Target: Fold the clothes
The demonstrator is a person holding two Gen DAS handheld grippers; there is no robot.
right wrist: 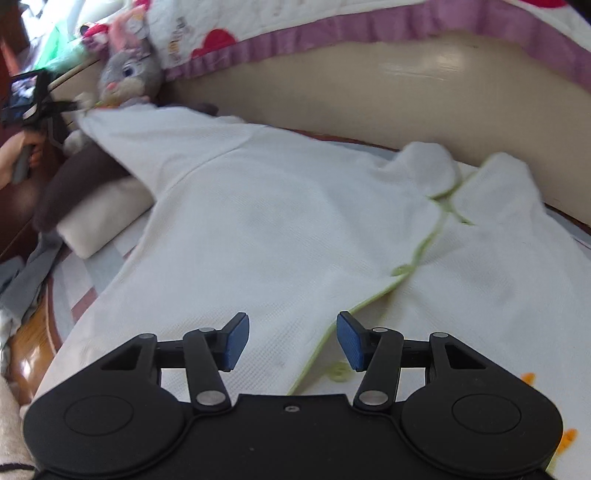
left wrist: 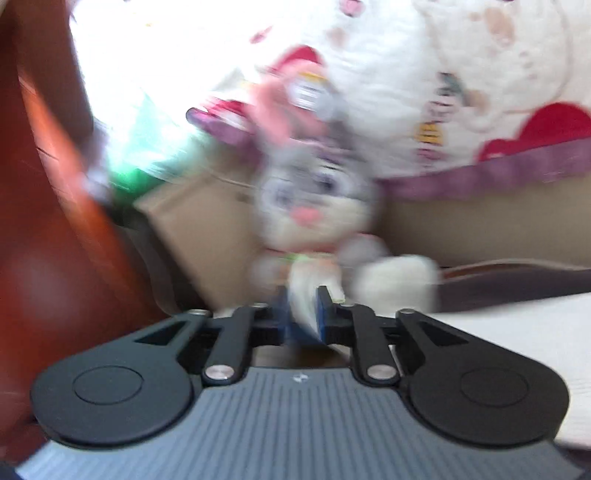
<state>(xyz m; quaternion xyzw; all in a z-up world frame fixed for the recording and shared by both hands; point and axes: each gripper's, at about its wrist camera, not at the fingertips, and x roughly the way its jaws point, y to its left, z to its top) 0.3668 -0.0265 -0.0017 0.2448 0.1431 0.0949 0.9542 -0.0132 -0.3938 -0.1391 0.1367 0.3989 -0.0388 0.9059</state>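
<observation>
- The bed (right wrist: 92, 273), with its striped sheet, carries the work; I use it as the flat surface on which the clothing can spread.
- The white textured garment with green trim (right wrist: 258, 221) lies open across the bed, front placket toward my right gripper, so the body is flat and ready for folding.
- Its sleeve (right wrist: 122, 133) stretches away to the far left, lifted off the bed, I judge because the end is being pulled out straight before it folds inward.
- The white quilt with purple border and red shapes (right wrist: 369, 29) hangs over the beige headboard (right wrist: 406, 96), clear of the garment.
- The grey plush rabbit (left wrist: 314, 192) sits against the headboard just beyond the sleeve end.
- My right gripper (right wrist: 293, 341) hovers above the garment's front with jaws parted and nothing between them, waiting for a hold.
- My left gripper (left wrist: 303, 310) is narrowed onto white cloth, the sleeve's end, pinched between its blue pads (left wrist: 323, 306); the picture is blurred, but fabric clearly fills the gap.
</observation>
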